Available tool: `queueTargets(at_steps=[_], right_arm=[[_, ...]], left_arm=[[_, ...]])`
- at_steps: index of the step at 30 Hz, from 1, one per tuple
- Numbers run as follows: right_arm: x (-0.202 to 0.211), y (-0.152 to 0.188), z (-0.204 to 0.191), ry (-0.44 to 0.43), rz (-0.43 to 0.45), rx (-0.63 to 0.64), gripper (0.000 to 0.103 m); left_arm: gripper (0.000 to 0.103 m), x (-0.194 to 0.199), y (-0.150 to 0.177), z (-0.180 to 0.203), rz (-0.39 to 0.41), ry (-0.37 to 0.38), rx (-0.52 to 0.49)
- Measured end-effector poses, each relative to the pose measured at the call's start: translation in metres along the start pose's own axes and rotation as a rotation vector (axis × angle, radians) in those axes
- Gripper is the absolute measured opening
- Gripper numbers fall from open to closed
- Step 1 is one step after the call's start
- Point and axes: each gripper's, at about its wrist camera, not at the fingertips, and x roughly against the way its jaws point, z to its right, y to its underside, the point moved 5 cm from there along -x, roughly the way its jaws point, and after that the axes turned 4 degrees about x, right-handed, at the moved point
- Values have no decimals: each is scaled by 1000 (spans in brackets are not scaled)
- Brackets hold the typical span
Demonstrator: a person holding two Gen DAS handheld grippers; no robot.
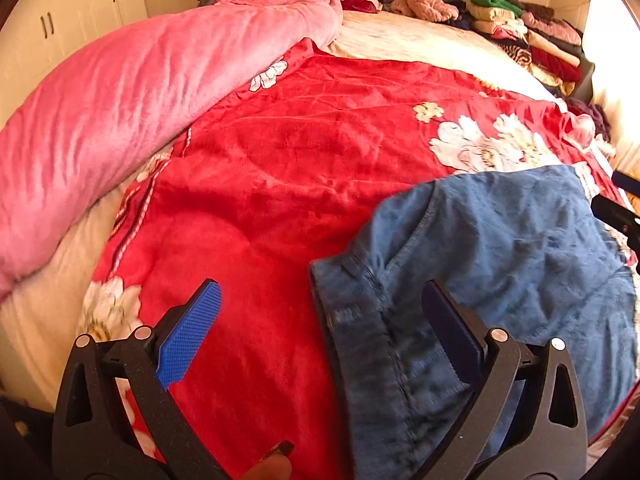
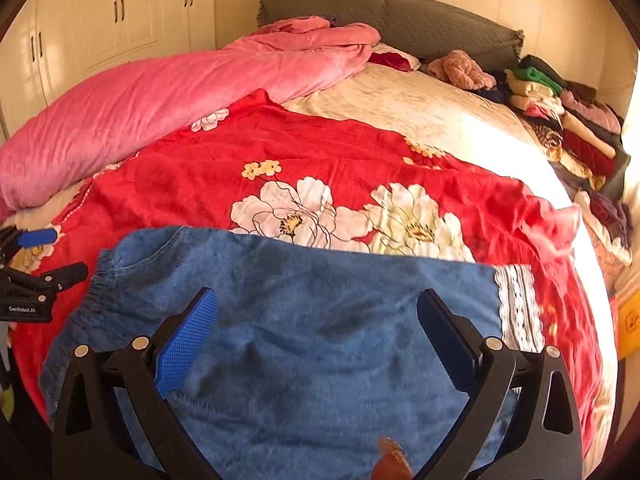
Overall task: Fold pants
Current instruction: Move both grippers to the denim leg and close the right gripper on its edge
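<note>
- Right now the pants (image 2: 304, 340) lie spread on the red flowered blanket (image 2: 320, 148) at the near side of the bed, already looking doubled over into a broad blue block, with the elastic waistband (image 2: 100, 280) bunched at its left end.
- Both tools are released and grasp nothing: the left tool (image 1: 320, 332) hangs with its fingers spread wide over the waistband-side edge, one finger above bare blanket and the other above denim; the right tool (image 2: 318, 334) hangs spread wide over the middle of the cloth.
- I judge that placement as a lining-up for the next fold, each tool near the part it would pinch, the left at the seamed edge (image 1: 384, 340) and the right further along.
- Edges: the far edge of the pants runs fairly straight across the white flowers (image 2: 344, 216); a strip of patterned trim (image 2: 516, 304) shows just beside the right end.
- Room: the blanket beyond the pants is bare and flat, which gives a good landing for a fold away from the person.
- Limits: a rolled pink quilt (image 1: 132, 108) bounds the left side, and stacked clothes (image 2: 568, 120) sit well apart at the far right by the headboard (image 2: 420, 20).
</note>
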Motion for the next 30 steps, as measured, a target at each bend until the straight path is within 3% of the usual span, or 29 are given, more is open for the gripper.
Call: queueTargets(at_steps=[7,15,19,21,23,25,30], right_arm=[[-36,-15,-18,-51,-32,105,99],[-72,-26,-29,-55,-67,179,99],[-89,-30,-31,-68,-85,214,99],[-99,-30,-32,-72,-101,226,99],[-110,-30,-34,-66,-119,244,99],[-117,-29,-37,-75,-135,260,99],[-124,-30,-47,-119,-134,318,99]], left_arm=[[94,-33,-6,-8,-29,10,-21],[94,-68,-2,-6,-108,92,-11],[94,-71,1,-4,-83,135,-20],[81,-69,2,-4,-76,171,-13],[50,-66,1,-3,-72,181,-18],[33,-58,-1,0,-53,205,-21],[30,-36,-3,3,16,192,-47]])
